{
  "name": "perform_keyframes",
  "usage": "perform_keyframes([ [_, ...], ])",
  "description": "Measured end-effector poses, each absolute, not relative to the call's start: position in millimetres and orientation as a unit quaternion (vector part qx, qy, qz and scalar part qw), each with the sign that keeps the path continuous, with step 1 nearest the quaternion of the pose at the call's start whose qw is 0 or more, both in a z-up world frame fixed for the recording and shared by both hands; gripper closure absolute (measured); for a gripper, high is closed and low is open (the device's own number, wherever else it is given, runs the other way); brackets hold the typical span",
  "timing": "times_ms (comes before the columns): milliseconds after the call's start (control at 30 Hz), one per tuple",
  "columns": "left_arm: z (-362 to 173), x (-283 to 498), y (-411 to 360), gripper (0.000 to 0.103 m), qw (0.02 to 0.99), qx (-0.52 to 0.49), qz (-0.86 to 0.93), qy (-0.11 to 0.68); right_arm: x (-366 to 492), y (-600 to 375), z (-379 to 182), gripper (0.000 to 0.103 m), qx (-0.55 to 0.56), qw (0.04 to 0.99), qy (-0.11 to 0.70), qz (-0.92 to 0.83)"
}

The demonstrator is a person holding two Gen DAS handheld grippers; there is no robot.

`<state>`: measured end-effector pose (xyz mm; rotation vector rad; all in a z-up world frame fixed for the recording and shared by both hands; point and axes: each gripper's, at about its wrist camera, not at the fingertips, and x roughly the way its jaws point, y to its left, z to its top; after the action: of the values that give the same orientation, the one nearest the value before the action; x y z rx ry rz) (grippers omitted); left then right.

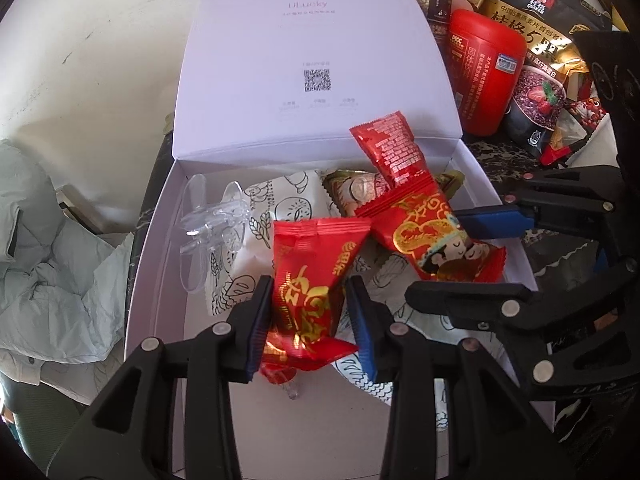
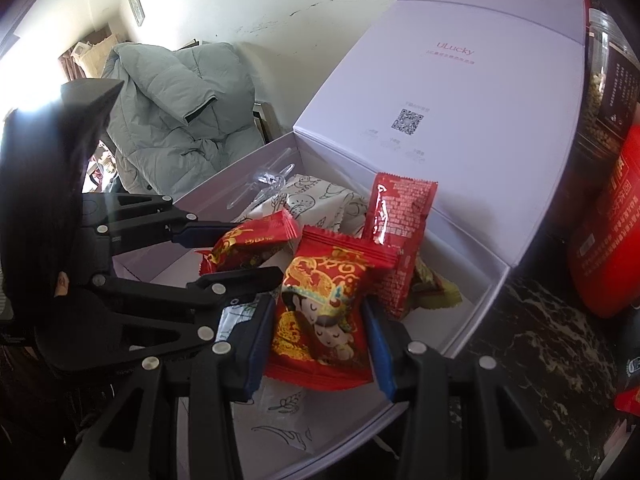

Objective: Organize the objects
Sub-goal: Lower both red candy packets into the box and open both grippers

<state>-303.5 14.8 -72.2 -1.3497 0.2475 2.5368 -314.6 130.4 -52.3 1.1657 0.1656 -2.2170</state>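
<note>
Left wrist view: your left gripper (image 1: pixel 308 312) pinches a red gold-print packet (image 1: pixel 310 288) over the near part of the open white box (image 1: pixel 160 216), w/ white printed sachets (image 1: pixel 280 200) beneath. Right wrist view: your right gripper (image 2: pixel 318 328) pinches a red cartoon-figure packet (image 2: pixel 320 316) over the box's near right corner, another red packet (image 2: pixel 396 216) standing just beyond.

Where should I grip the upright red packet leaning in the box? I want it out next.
Pinch the upright red packet by its crimped top edge, coming from above. It stands tilted against the lid, so that seam is free, while its lower end is wedged behind other snacks.
</note>
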Motion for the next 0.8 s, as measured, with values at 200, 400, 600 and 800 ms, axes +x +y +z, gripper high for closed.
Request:
perform_keyframes([
  [200, -74, -301, 15, 0.065, 0.127, -0.456, 0.877, 0.086, -311, 128, -51, 0.056, 0.441, 0.308, 0.069, -0.84],
  [400, -66, -298, 10, 0.04, 0.11, -0.432, 0.891, 0.084, -311, 130, -46, 0.055, 0.428, 0.293, 0.075, -0.852],
  [600, -62, -298, 8, 0.038, 0.109, -0.432, 0.892, 0.08, -308, 137, -38, 0.055, 0.408, 0.287, 0.063, -0.865],
  [800, -59, -296, 2, 0.033, 0.099, -0.429, 0.895, 0.072, -308, 143, -35, 0.065, 0.397, 0.27, 0.063, -0.875],
])
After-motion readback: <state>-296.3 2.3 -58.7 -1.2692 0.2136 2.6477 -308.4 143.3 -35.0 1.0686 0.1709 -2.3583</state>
